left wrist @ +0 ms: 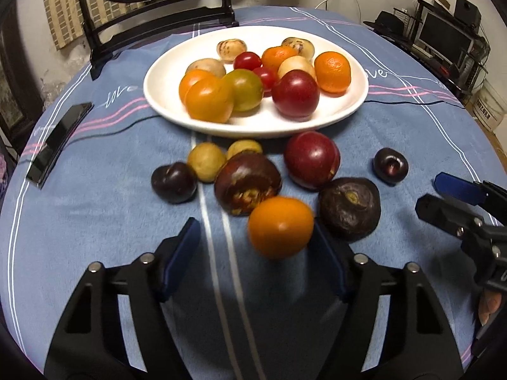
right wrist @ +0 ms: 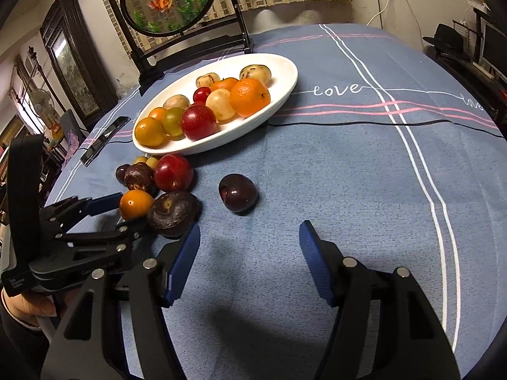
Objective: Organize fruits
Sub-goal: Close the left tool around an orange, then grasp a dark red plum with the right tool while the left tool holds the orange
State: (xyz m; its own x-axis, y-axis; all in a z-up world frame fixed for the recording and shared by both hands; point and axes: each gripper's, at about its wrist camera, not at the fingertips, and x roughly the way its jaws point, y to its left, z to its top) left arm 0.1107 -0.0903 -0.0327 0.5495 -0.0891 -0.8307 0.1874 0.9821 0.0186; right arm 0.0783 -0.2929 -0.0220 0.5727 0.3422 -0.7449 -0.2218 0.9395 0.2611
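A white plate (left wrist: 164, 101) at the back holds several oranges, tomatoes and pale fruits. In front of it on the blue cloth lie a red plum (left wrist: 312, 160), two brown fruits (left wrist: 247, 182) (left wrist: 348, 209), a dark plum (left wrist: 173, 182), two small yellow fruits (left wrist: 206, 161) and an orange fruit (left wrist: 280, 226). My left gripper (left wrist: 253, 226) has the orange fruit (right wrist: 136, 204) between its jaws. The right pad touches it and the left pad stands apart. My right gripper (right wrist: 248, 229) is open and empty, just short of a lone dark plum (right wrist: 237, 193).
A black phone (left wrist: 58, 141) lies on the left of the cloth. A round picture on a black stand (right wrist: 168, 0) rises behind the plate (right wrist: 285, 91). A thin black cable (right wrist: 364, 123) runs across the cloth. Shelves with a monitor (left wrist: 443, 38) stand at the far right.
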